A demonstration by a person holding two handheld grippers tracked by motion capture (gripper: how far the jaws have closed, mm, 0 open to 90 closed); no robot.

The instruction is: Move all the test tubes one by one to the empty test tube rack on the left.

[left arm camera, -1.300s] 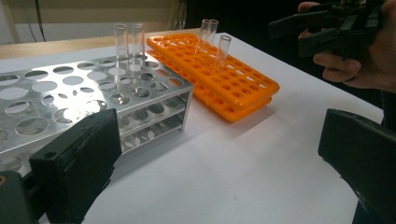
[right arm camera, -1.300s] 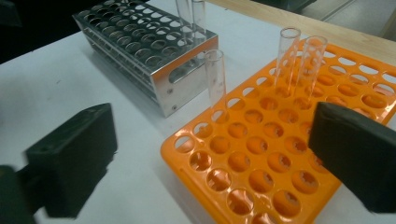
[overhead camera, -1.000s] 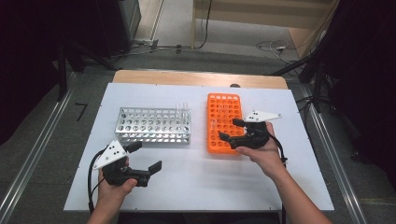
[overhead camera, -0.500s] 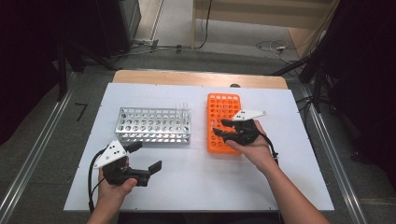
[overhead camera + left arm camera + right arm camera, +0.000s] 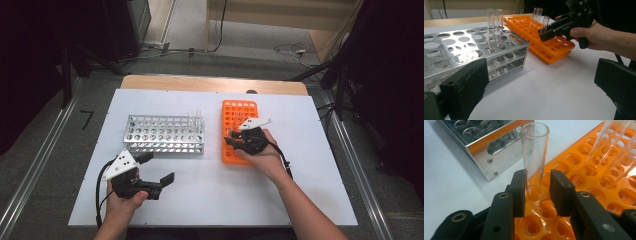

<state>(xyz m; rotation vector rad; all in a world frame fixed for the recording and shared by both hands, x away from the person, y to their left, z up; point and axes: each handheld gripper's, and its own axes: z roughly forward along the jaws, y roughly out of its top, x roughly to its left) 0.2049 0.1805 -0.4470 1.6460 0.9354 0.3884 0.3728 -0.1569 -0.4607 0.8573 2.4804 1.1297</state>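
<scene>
1. The clear glass test tube [image 5: 534, 157] you are working on is a thin-walled cylinder with a smooth round rim. It stands upright in a hole of the orange plastic rack [image 5: 239, 131], near the rack's 7 o'clock corner in the high view.
2. Your right gripper [image 5: 537, 192] has that tube between its matte black pads. The jaws have just been closing. In the right gripper view the left pad sits against the glass, while a thin sliver of orange shows between the tube and the right pad (so narrow, but not yet pressing from both sides).
3. The orange rack is a flat, glossy tray pierced by rows of round holes with notched bottoms. Two more glass tubes [image 5: 614, 147] stand in it at about 2 o'clock from the one between your jaws, leaning across the right gripper view.
4. At 9 o'clock from the orange rack, well apart from it, sits the metal rack [image 5: 164, 134]: shiny perforated sheet in tiers, screwed at the corners. Two clear tubes [image 5: 494, 23] stand upright near its far right end.
5. Your left gripper [image 5: 157, 172] rests low over the white tabletop [image 5: 215, 200] at 6 o'clock from the metal rack, its jaws spread wide with nothing between them.
</scene>
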